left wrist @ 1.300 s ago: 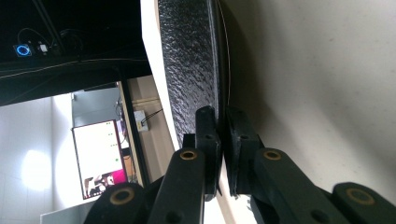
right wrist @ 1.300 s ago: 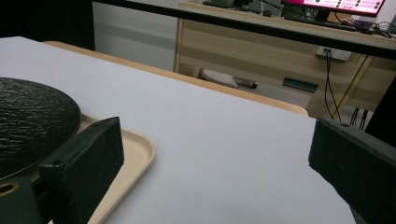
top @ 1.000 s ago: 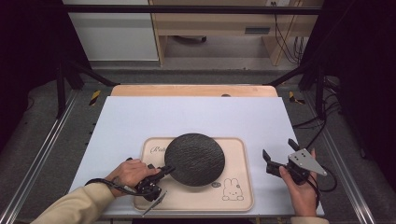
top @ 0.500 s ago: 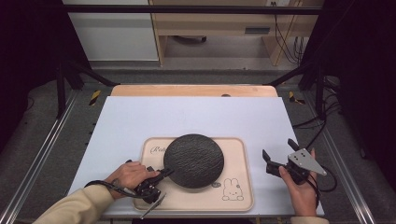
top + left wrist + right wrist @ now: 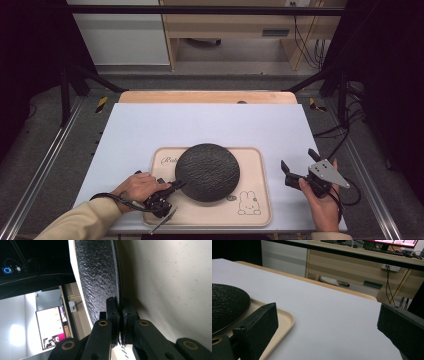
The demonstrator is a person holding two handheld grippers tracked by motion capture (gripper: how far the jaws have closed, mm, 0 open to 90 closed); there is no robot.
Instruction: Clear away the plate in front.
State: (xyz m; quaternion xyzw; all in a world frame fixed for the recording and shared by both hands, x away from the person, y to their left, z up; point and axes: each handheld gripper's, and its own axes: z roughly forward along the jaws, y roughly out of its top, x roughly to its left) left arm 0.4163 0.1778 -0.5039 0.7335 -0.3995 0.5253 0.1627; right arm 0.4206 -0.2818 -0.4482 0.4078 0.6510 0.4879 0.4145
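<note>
A round black textured plate [image 5: 207, 171] lies on a beige tray [image 5: 252, 210] printed with a rabbit, near the table's front edge. My left gripper [image 5: 177, 186] comes in low from the left and is shut on the plate's near-left rim. In the left gripper view its jaws pinch the thin edge of the plate [image 5: 97, 277] at the gripper [image 5: 119, 307]. My right gripper [image 5: 298, 160] hovers to the right of the tray, open with nothing between its jaws. The right gripper view looks past the gripper [image 5: 328, 315] at the plate [image 5: 227, 302] and the tray's corner [image 5: 284, 320].
A white sheet [image 5: 200, 125] covers the table, with a wooden strip [image 5: 207, 96] at its far edge. Metal frame rails [image 5: 45, 165] run along both sides. A desk with cables [image 5: 300, 35] stands beyond the table.
The left forearm has shifted slightly. Both grippers, the plate and the tray have kept their places.
</note>
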